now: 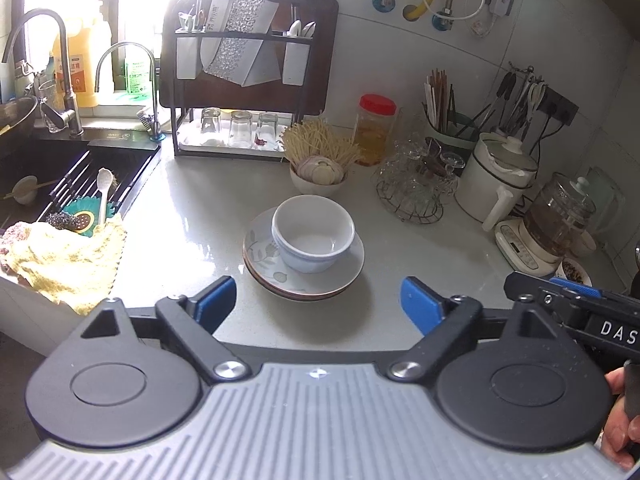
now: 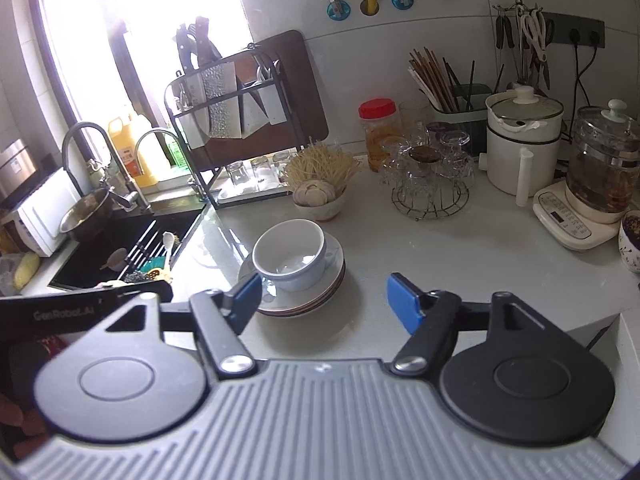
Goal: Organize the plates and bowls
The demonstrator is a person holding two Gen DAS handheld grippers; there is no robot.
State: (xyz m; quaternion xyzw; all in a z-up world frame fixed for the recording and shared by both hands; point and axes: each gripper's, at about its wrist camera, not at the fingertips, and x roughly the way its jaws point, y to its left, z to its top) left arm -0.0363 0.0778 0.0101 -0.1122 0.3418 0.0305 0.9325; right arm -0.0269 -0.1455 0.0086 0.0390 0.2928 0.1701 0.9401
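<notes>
So the bowls (image 1: 313, 236) sat nested, one inside another, on top of a small stack of plates (image 1: 304, 276), out in the middle of the desk (image 1: 200, 200) between the sink (image 1: 60, 172) and the wire rack of glasses (image 1: 416, 188). Looked like the stacking part was basically done already, though that's just my read.

The left gripper (image 1: 316, 300) had its jaws spread wide with nothing in them, and the right gripper (image 2: 324, 300) was parted too and also empty. Neither was touching any dish.

The bit that mattered: from the left wrist view the stack was dead ahead, just past the blue pads and lined up with the gap between them. From the right wrist view it sat ahead but off to the left, with the left pad overlapping the plate rim in the picture, so I couldn't tell if it was close or just in front. The left gripper looked better lined up to me. Plates and bowls are round, so no long axis to worry about; any grab would have to come at a rim.
</notes>
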